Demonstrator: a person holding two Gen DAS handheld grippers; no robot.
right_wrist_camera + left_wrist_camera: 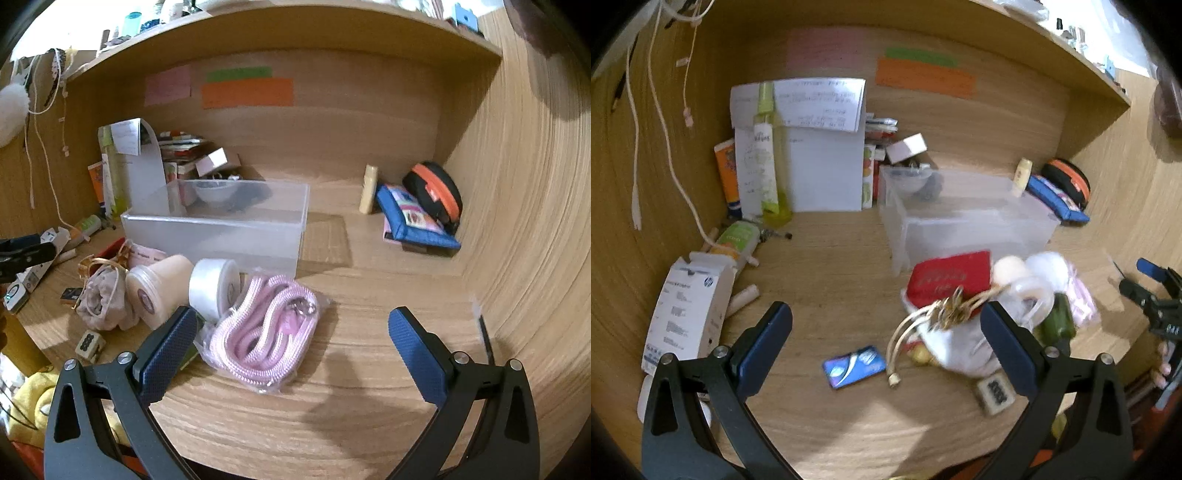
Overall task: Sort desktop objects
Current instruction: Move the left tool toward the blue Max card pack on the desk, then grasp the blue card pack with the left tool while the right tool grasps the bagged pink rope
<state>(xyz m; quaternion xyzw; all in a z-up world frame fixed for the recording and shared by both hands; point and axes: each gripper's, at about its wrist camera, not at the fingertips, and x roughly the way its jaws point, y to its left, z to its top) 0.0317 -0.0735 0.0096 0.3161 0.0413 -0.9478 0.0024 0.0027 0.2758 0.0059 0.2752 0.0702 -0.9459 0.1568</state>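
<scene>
A clear plastic bin [964, 218] [218, 229] stands on the wooden desk. In front of it lies a pile: a red pouch [951, 280], a cloth bag with gold rings [951, 314] [103, 295], two lidded cups [159, 291] [216, 288] and a bagged pink cord [266, 332]. A blue card pack [855, 365] and a mahjong tile [995, 393] [89, 344] lie loose. My left gripper [886, 349] is open and empty above the card pack. My right gripper [291, 345] is open and empty over the pink cord.
Papers, a green spray bottle [766, 147] and tubes stand at the back left. A white HP box [689, 314] lies at the left. A blue pouch [417, 221] and a black-orange case [436, 192] lean in the right corner. White cables [657, 110] hang left.
</scene>
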